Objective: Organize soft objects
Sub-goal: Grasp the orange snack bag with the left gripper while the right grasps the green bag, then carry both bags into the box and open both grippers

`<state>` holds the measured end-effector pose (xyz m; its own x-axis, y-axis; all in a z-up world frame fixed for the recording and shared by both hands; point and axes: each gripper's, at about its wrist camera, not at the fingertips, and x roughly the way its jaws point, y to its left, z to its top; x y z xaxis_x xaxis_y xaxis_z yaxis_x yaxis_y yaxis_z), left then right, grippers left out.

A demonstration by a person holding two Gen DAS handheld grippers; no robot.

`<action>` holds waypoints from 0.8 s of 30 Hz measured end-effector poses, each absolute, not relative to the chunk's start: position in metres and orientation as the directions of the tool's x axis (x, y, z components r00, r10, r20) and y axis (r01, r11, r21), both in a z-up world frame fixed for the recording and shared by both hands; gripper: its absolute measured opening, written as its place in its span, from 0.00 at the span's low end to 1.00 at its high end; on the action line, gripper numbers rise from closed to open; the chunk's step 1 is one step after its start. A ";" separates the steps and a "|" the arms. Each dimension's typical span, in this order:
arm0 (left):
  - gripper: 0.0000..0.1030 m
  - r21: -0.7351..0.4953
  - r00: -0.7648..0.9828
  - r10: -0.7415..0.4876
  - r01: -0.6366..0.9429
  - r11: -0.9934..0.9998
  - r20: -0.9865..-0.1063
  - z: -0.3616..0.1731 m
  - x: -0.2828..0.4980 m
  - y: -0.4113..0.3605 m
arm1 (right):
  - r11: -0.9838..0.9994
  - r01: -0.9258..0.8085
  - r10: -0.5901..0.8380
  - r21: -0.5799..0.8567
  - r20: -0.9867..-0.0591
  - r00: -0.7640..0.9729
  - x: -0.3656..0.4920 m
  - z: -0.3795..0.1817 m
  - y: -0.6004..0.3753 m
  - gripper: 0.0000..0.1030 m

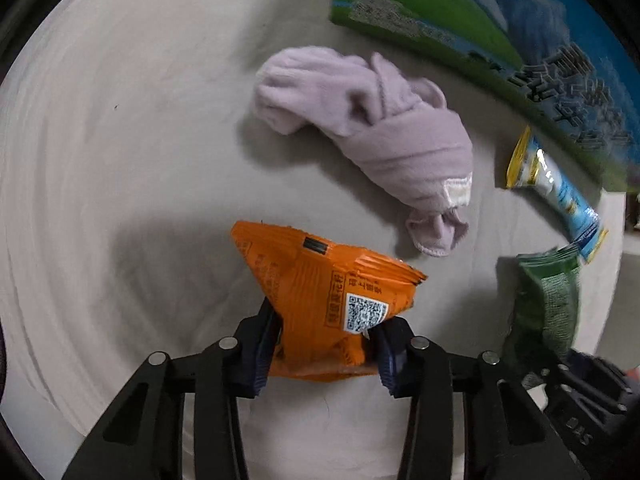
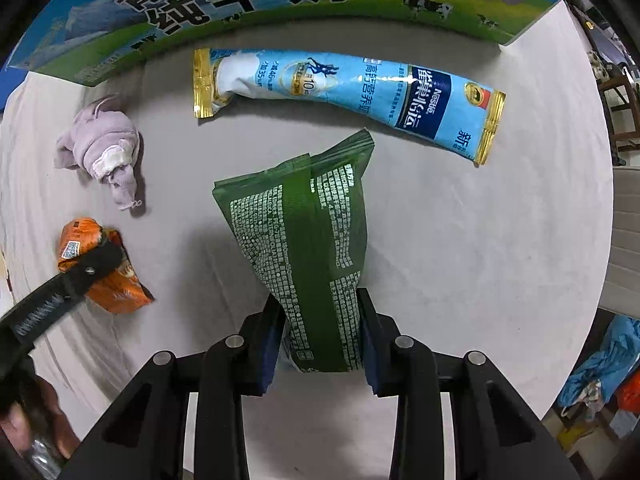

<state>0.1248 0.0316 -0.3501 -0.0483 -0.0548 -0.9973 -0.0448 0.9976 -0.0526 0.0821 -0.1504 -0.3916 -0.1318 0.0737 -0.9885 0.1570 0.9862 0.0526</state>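
Left claw (image 1: 324, 344) pinches a crinkly orange snack packet (image 1: 320, 292); right claw (image 2: 320, 340) clamps a glossy green pouch (image 2: 308, 240) above the grey cloth-covered desk (image 2: 480, 240).

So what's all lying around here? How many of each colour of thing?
Orange: 1, the orange snack packet, held in the left gripper.
Green: 1, the green packet, held in the right gripper.
Light blue: 1, the blue sachet.
Lilac: 1, the bundled lilac cloth.
Blue and green: 1, the milk carton box.
Total: 5.
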 end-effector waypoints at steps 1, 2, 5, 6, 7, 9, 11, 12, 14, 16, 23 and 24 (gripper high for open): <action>0.36 -0.055 -0.049 -0.057 -0.033 0.998 -0.997 -0.349 0.123 0.026 | 0.986 0.161 0.075 0.053 -0.988 -0.131 0.081 -0.391 -0.151 0.36; 0.36 -0.062 -0.050 -0.063 -0.023 0.998 -0.997 -0.349 0.122 0.022 | 0.986 0.160 0.072 0.051 -0.988 -0.134 0.080 -0.391 -0.151 0.35; 0.34 -0.057 -0.032 -0.056 0.008 0.998 -0.998 -0.339 0.113 0.013 | 0.989 0.146 0.052 0.032 -0.990 -0.130 0.088 -0.388 -0.153 0.32; 0.34 -0.058 -0.022 -0.057 0.016 0.998 -0.998 -0.334 0.110 0.007 | 0.990 0.136 0.044 0.027 -0.991 -0.127 0.087 -0.386 -0.153 0.32; 0.34 -0.055 -0.011 -0.055 0.027 0.998 -0.998 -0.328 0.109 -0.002 | 0.991 0.133 0.043 0.026 -0.992 -0.121 0.084 -0.382 -0.151 0.31; 0.34 -0.053 0.017 -0.054 0.047 0.997 -0.998 -0.315 0.102 -0.013 | 0.991 0.132 0.041 0.026 -0.993 -0.107 0.078 -0.372 -0.147 0.31; 0.34 -0.050 0.041 -0.052 0.058 0.997 -0.998 -0.301 0.100 -0.013 | 0.991 0.129 0.040 0.028 -0.995 -0.089 0.076 -0.365 -0.147 0.31; 0.34 -0.047 0.059 -0.051 0.066 0.997 -0.997 -0.292 0.096 -0.017 | 0.991 0.131 0.043 0.033 -0.996 -0.082 0.075 -0.360 -0.149 0.30; 0.34 -0.050 0.084 -0.057 0.078 0.996 -0.995 -0.278 0.093 -0.025 | 0.990 0.130 0.056 0.047 -0.996 -0.066 0.071 -0.347 -0.152 0.30; 0.34 -0.046 0.117 -0.057 0.092 0.995 -0.991 -0.262 0.094 -0.032 | 0.990 0.130 0.062 0.056 -0.997 -0.044 0.067 -0.333 -0.155 0.30; 0.34 -0.071 0.217 -0.097 0.128 0.989 -0.971 -0.200 0.090 -0.036 | 0.990 0.099 0.092 0.096 -0.995 0.047 0.064 -0.277 -0.160 0.30; 0.34 -0.072 0.233 -0.103 0.135 0.988 -0.967 -0.191 0.091 -0.033 | 0.991 0.094 0.094 0.099 -0.994 0.060 0.062 -0.269 -0.163 0.30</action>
